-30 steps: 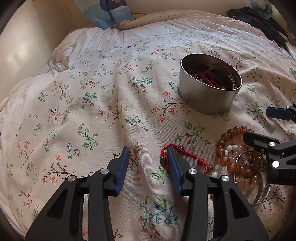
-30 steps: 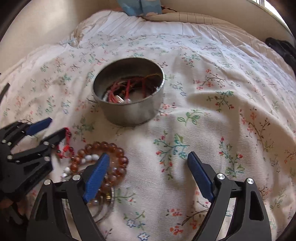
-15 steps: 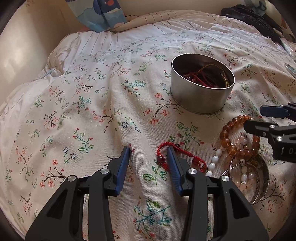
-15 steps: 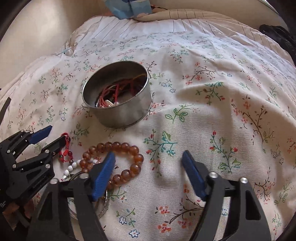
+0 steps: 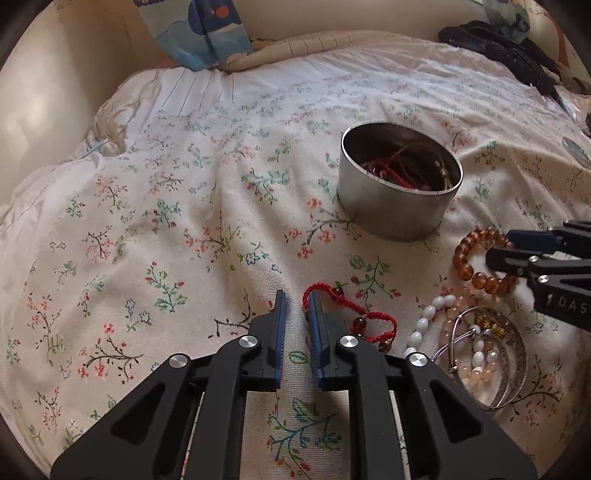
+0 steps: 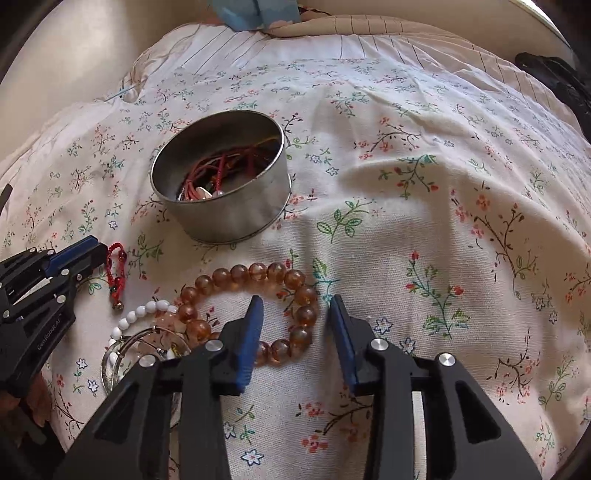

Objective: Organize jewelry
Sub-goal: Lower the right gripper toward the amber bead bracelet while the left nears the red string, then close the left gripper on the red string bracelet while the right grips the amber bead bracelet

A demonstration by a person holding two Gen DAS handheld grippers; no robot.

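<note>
A round metal tin (image 5: pixel 397 199) (image 6: pixel 225 206) with red cords inside stands on the floral bedspread. A red braided bracelet (image 5: pixel 347 306) (image 6: pixel 115 269) lies on the cloth just right of my left gripper (image 5: pixel 297 302), whose jaws stand narrowly apart with bare cloth between them. An amber bead bracelet (image 5: pixel 476 258) (image 6: pixel 258 295) lies in front of my right gripper (image 6: pixel 295 306), whose open jaws straddle its right side. White beads (image 5: pixel 424 321) and silver bangles (image 5: pixel 513 369) lie beside it.
A blue patterned cloth (image 5: pixel 199 33) lies at the head of the bed. A black object (image 5: pixel 506 51) lies at the far right. The bedspread (image 5: pixel 184 221) is wrinkled. A pale wall runs along the left.
My left gripper's jaws have narrowed to a small gap beside the red bracelet. My right gripper has moved forward and narrowed around the amber bracelet's right side.
</note>
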